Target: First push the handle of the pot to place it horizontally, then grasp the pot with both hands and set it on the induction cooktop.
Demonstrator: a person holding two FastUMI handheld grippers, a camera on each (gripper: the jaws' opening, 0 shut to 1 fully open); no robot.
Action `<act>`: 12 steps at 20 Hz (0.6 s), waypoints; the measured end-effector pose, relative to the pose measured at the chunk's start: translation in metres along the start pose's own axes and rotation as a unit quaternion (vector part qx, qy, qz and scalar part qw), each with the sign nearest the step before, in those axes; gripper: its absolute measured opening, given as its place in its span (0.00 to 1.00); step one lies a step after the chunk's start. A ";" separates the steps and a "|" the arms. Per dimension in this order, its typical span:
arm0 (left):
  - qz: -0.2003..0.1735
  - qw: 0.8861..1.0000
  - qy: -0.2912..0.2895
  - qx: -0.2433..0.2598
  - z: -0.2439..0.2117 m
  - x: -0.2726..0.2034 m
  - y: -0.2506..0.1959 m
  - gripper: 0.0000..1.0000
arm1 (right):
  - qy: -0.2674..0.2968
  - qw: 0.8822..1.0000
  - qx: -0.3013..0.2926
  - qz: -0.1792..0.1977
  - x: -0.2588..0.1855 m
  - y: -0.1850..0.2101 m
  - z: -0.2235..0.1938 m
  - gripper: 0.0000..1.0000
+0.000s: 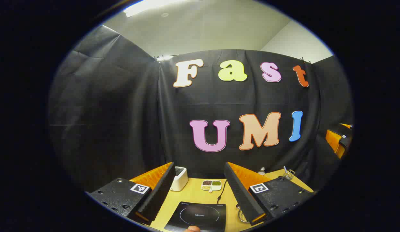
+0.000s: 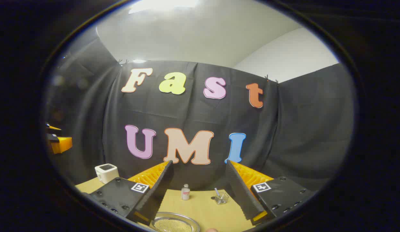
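The pot (image 2: 174, 224) sits low on the surface (image 2: 203, 206), just beside the right claw's (image 2: 198, 211) left finger, its rim partly cut off. That claw stands apart, empty. The induction cooktop (image 1: 198, 216) lies between the fingers of the left claw (image 1: 196, 209), also apart. Behind it are a white appliance (image 1: 180, 178) and a small dish (image 1: 211, 184).

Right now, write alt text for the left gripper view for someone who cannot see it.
Open left tongs hang above a yellow table, with a black induction cooktop below between the fingers. Behind stand a white appliance, a small divided dish and a glass.
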State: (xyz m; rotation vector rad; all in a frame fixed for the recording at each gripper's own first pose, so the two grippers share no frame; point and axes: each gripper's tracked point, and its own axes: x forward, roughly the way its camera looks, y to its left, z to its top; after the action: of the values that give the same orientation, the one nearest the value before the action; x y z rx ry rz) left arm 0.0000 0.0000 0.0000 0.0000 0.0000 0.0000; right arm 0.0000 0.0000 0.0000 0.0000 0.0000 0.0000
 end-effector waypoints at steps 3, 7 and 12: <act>0.001 1.000 -0.001 0.001 0.000 0.000 0.001 0.96 | 0.001 1.000 0.002 -0.004 0.000 -0.003 0.000 0.99; -0.002 1.000 -0.001 0.004 0.001 0.001 -0.002 0.96 | 0.002 1.000 0.001 -0.008 -0.001 -0.007 0.000 0.99; -0.004 1.000 -0.003 0.008 0.002 0.001 -0.004 0.96 | 0.004 1.000 0.001 -0.011 0.000 -0.009 -0.002 1.00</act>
State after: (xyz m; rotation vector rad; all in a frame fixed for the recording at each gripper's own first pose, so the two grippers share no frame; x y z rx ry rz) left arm 0.0010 -0.0039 0.0022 0.0169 -0.0061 -0.0080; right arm -0.0001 -0.0088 -0.0025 0.0021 0.0079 -0.0216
